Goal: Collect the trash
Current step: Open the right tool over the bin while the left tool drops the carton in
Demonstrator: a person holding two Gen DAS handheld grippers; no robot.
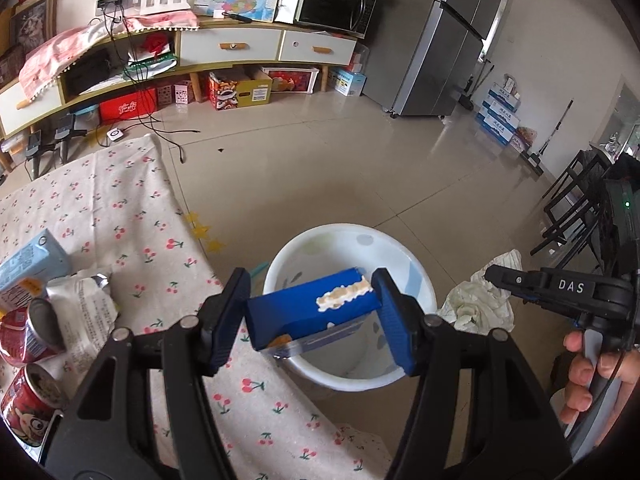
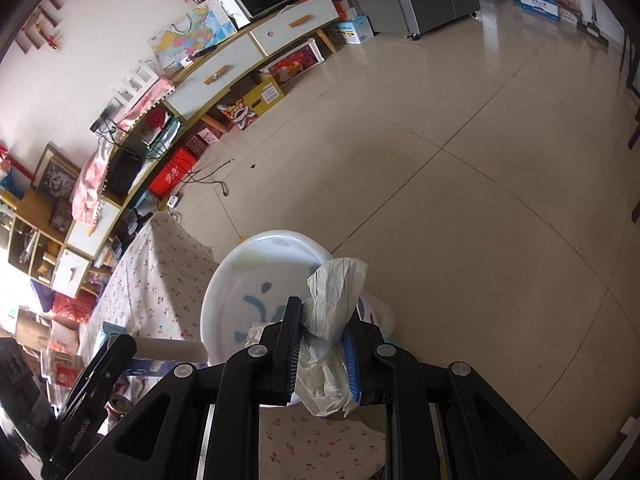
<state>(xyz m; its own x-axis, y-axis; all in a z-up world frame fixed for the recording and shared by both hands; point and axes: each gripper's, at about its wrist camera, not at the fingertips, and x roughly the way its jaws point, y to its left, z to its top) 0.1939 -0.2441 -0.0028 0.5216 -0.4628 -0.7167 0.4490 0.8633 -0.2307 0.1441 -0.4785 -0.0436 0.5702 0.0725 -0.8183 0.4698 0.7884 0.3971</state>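
Note:
My left gripper [image 1: 312, 312] is shut on a blue box [image 1: 308, 312] with a torn strip on top, held over the open white bin [image 1: 416, 276] beside the table. My right gripper [image 2: 324, 340] is shut on a crumpled white paper wad [image 2: 334, 300], held just right of the bin [image 2: 224, 292]. In the left wrist view the right gripper and its paper wad [image 1: 480, 304] show at the right of the bin. More trash lies on the table at left: a light blue carton [image 1: 28, 264], a crumpled wrapper [image 1: 84, 308] and two red cans [image 1: 28, 332].
The table has a cherry-print cloth [image 1: 120, 208] and ends just left of the bin. Tiled floor [image 1: 320, 160] stretches beyond. A low cabinet [image 1: 224, 48] with boxes under it lines the far wall, a fridge [image 1: 440, 40] stands at the right, dark chairs [image 1: 576, 200] at far right.

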